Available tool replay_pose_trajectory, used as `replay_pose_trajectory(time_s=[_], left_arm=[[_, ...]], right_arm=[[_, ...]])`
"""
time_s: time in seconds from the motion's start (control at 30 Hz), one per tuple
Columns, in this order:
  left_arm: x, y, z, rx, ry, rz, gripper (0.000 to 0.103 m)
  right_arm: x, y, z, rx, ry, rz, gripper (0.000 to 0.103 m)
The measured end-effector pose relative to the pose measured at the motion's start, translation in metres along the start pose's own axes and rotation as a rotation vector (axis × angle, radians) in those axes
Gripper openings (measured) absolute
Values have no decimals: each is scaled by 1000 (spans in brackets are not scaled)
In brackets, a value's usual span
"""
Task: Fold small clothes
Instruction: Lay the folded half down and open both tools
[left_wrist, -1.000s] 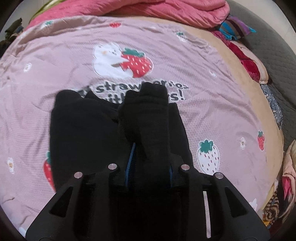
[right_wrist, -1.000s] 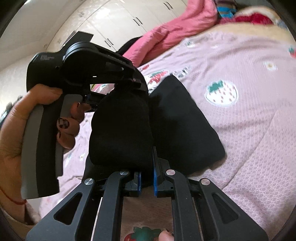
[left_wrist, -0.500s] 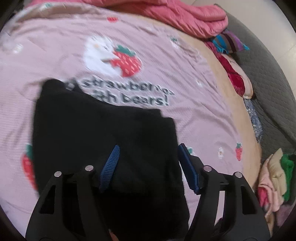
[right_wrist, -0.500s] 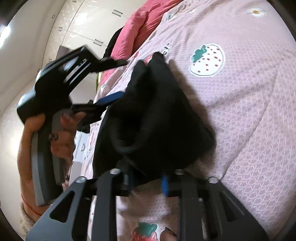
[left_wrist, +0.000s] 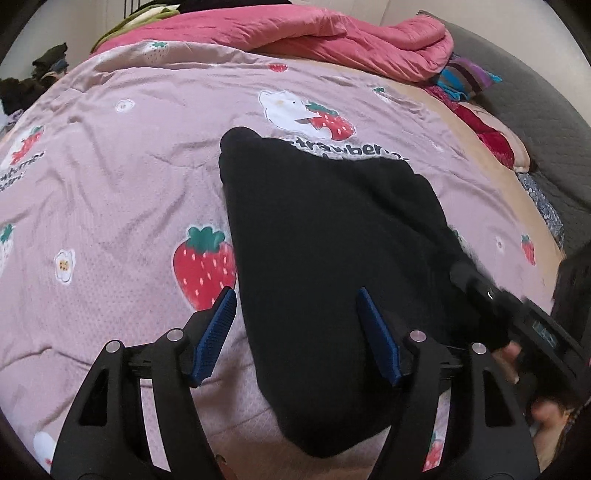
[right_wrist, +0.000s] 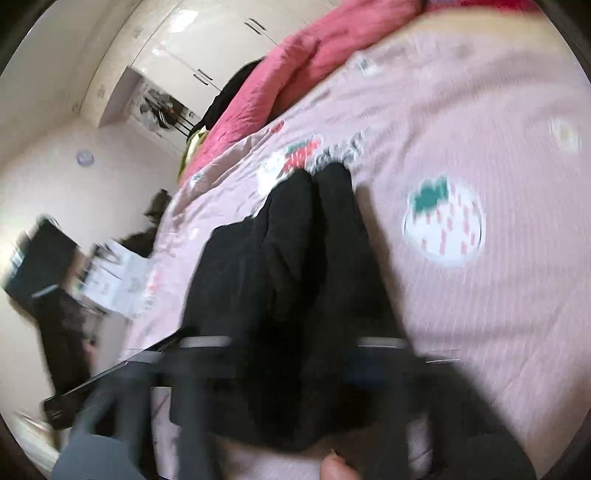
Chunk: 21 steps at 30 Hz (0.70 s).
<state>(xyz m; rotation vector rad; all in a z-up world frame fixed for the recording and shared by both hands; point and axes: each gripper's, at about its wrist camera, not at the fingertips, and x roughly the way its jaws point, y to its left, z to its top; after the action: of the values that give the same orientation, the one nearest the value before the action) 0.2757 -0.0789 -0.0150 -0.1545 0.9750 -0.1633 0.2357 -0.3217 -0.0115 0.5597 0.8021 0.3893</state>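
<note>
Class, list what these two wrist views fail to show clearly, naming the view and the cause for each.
- Right wrist view: the right gripper, closing, is smeared by motion blur; its grip on the black garment is unreadable.
- Left wrist view: the garment's near edge hides behind the left gripper.

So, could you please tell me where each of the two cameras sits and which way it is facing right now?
Left wrist: on the left gripper, looking steeply down at the black garment on the strawberry bedspread; shows its blue-padded fingers spread apart, the right gripper entering at the side.
Right wrist: on the right gripper, angled across the bed toward the pink quilt and cupboards; blurred, its fingers closing with the garment between them.
Shared: garment, bedspread, pink quilt.
</note>
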Motion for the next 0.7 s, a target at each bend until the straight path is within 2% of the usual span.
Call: replay_pose_trajectory(time_s=[0.1,0.17,0.23,0.3,0.37,0.53,0.63,0.7], left_arm=[[-4,-1,-5,2,-16,-11,60],[-6,-1,-9,8,-24,-29,60],[-6,-2,-14,15,-25,-36,60],[-6,-2,-18,14,-28,-41,60],[-8,-1,-21,7,-36,-47,60],[-14,-1,-30,10,-54,-51,60],[-18,0,-34,12,-55,-62,65],[-19,0,-37,23,-49,-69,65]], right_arm=[[-7,1,5,-41,-58,-10,16],[6,-8,11,-34,-29,-71,16],[22,-21,6,-3,26,-94,17],[19,-28,1,30,8,-107,31],[12,-26,-4,25,-5,-114,32],[-5,-11,-12,-37,-66,-201,37],[-16,-4,-17,-86,-97,-249,43],[-26,1,-22,-115,-117,-280,53]])
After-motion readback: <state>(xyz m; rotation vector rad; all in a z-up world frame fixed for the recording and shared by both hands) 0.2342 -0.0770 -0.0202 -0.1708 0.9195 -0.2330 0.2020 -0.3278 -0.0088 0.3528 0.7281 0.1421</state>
